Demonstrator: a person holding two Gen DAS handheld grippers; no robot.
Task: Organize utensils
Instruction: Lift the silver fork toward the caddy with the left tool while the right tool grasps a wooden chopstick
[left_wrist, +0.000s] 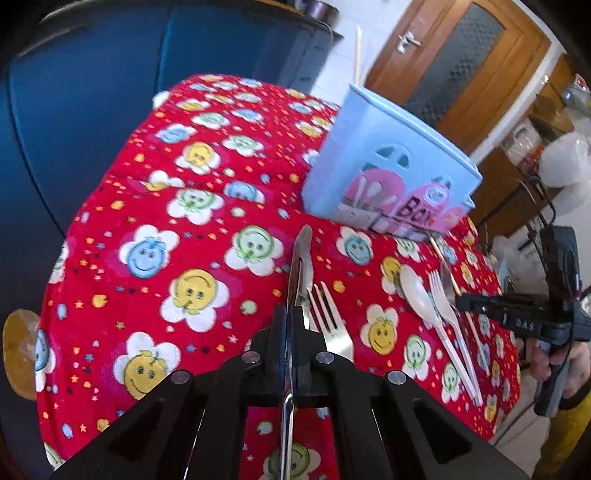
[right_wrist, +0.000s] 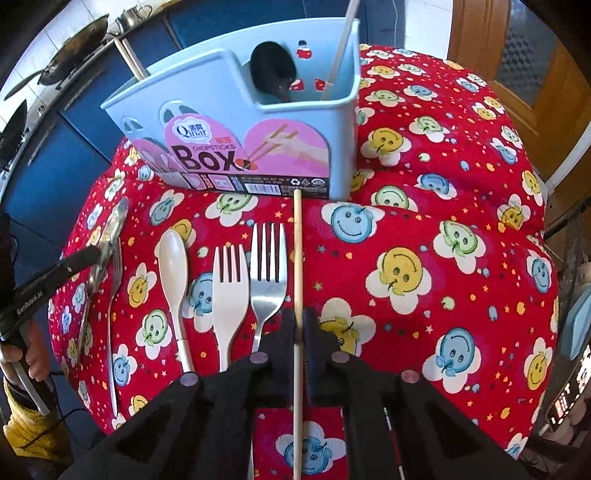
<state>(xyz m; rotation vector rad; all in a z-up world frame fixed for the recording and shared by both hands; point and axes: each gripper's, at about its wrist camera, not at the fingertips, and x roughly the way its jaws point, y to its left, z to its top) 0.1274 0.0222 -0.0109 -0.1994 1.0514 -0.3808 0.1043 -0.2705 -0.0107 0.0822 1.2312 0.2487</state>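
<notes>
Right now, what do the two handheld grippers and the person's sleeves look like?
Both grippers are matte black plastic with round silver screws. The left gripper carries white "GenRobot.AI" lettering and a black cable; the right gripper has pale lettering too blurred to read. Both sleeves are mustard yellow.

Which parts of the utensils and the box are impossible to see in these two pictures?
- Knife handle: left wrist view, hidden under the left hand-held gripper.
- Chopstick lower end: right wrist view, cut off by the bottom edge.
- Box bottom: right wrist view, hidden behind its front wall.
</notes>
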